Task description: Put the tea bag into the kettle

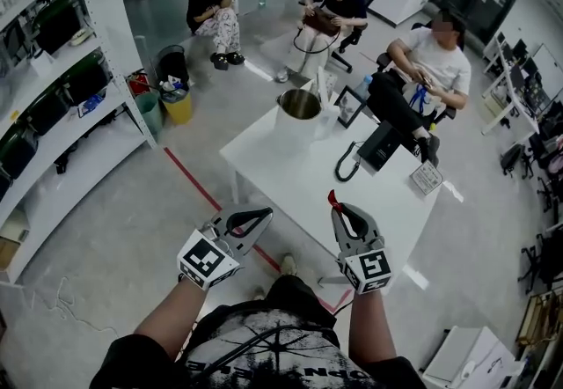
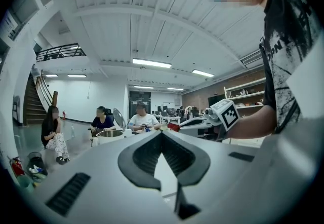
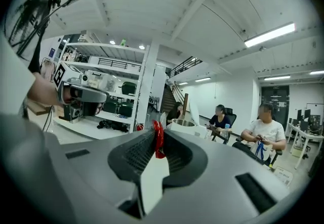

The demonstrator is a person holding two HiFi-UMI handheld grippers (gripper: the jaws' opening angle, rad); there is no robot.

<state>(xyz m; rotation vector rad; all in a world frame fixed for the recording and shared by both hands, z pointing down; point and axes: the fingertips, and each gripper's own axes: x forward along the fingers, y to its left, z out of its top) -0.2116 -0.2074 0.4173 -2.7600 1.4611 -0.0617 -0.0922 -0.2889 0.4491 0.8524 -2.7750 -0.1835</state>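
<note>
Right tongs pinching crinkled red tea bag, left tongs pressed together, round steel-rimmed kettle

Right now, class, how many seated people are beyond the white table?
3. The left person sits farthest left, the middle person beyond the kettle, the right person by the table. More may be out of frame.

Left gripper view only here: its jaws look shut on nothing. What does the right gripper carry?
Observer: The right gripper has its jaws shut on a red tea bag, seen in its own view.
Operator: What stands on the table besides the kettle?
Observer: In the head view, for one, a black device with a coiled cord lies right of the kettle on the white table.
</note>
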